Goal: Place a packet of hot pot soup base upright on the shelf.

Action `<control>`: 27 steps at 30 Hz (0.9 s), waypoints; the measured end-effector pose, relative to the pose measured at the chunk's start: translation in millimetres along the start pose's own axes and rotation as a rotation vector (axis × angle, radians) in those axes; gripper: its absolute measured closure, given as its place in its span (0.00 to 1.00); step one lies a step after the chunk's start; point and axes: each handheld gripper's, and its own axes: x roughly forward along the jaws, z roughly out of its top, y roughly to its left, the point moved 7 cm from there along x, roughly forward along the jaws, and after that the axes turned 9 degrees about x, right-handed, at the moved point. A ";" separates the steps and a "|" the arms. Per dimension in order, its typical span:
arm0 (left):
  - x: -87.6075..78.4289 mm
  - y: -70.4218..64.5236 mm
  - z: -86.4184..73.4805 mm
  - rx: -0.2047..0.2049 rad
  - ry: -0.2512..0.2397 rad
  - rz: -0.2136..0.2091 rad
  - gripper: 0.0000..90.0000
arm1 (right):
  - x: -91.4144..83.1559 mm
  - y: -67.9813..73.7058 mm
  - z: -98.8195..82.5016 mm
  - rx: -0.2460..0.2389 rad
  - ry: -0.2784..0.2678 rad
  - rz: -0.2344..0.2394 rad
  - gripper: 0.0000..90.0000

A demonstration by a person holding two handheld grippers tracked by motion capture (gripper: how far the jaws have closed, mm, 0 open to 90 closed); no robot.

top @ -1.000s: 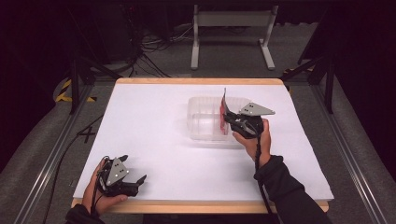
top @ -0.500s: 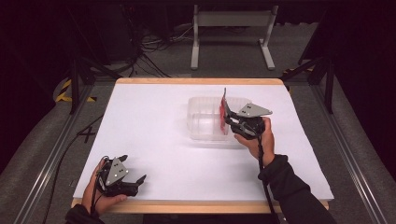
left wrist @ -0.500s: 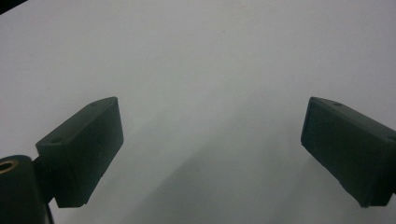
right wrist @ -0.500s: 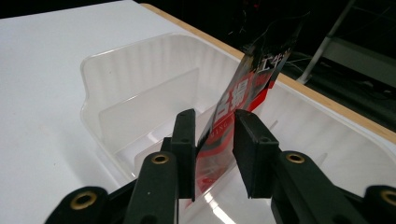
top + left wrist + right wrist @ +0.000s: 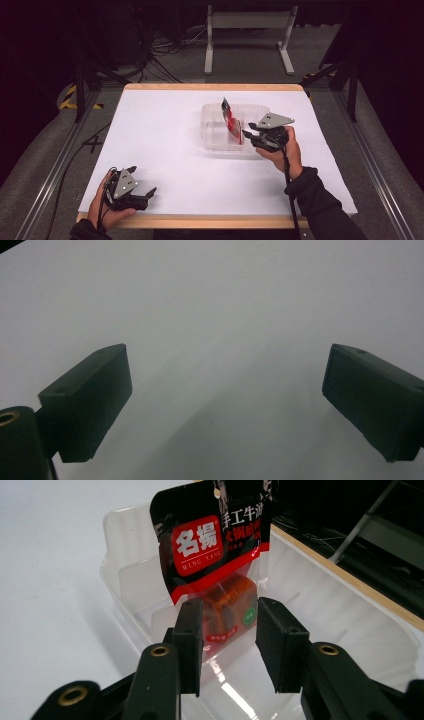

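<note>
Right gripper view is where the deciding relation is seen: the right gripper is held with its two black jaws partly apart, and the lower end of a red-and-black snack packet stands between them. Whether the jaws press on the packet cannot be told, since a gap shows beside the right-hand jaw while the left-hand jaw lies close against the clear lower part with its orange block. The packet is stood upright, its long axis running up and away from the jaws, its printed top leaning slightly back over a clear plastic tray, inside which its bottom end is seen. From the high view, the right gripper is placed at the near right edge of the clear plastic tray, with the snack packet directly ahead of it and rising out of the tray toward the far side of the white worktop. The left gripper is rested at the near left corner, well apart from the tray, its jaws spread wide over bare worktop. The right hand is judged much the nearer for any move on the packet.
</note>
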 end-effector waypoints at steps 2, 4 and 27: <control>0.0 0.0 0.0 0.000 0.001 0.001 0.07 | -3.2 -0.4 -0.8 -0.001 0.006 0.006 0.70; 0.0 0.2 0.1 0.006 0.001 0.002 0.07 | -5.9 -1.4 -1.8 -0.010 0.012 0.002 0.70; -0.4 1.5 -0.3 -0.007 -0.003 0.008 0.07 | -41.9 -1.5 -27.9 -0.154 0.097 0.003 0.61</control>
